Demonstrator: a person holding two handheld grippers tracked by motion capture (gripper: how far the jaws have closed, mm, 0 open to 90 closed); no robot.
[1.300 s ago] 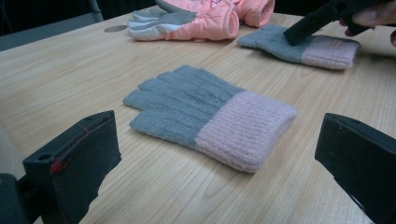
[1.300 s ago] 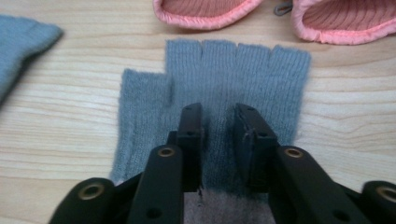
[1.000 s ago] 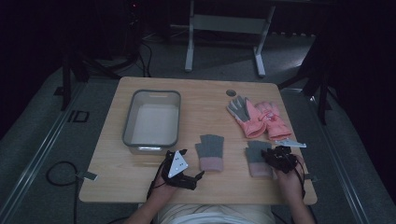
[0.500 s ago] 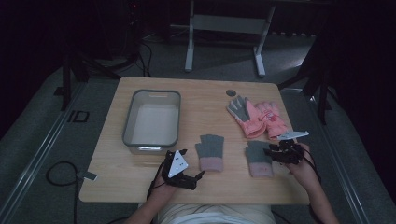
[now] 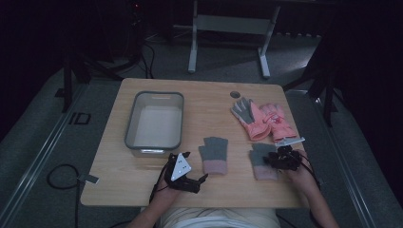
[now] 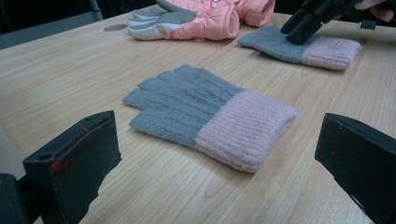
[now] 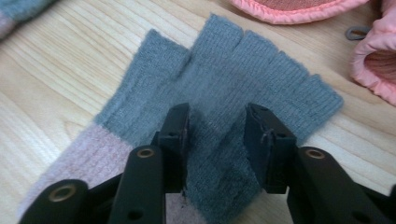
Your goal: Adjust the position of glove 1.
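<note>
Right gripper view: right gripper (image 7: 217,135) fingers pressed down on knit glove (image 7: 224,88), a fold of grey palm bunched between them.
Soft, light, limp wool; pinch mid-palm, expect droop. Left gripper (image 6: 224,158) fingers wide, second glove (image 6: 210,116) ahead of them on bench (image 6: 60,79).

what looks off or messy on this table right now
Little stands out. The knit glove under the right gripper is puckered into a ridge between the jaws. The two pink padded gloves lie overlapping in a loose heap. The other knit glove lies flat.
</note>
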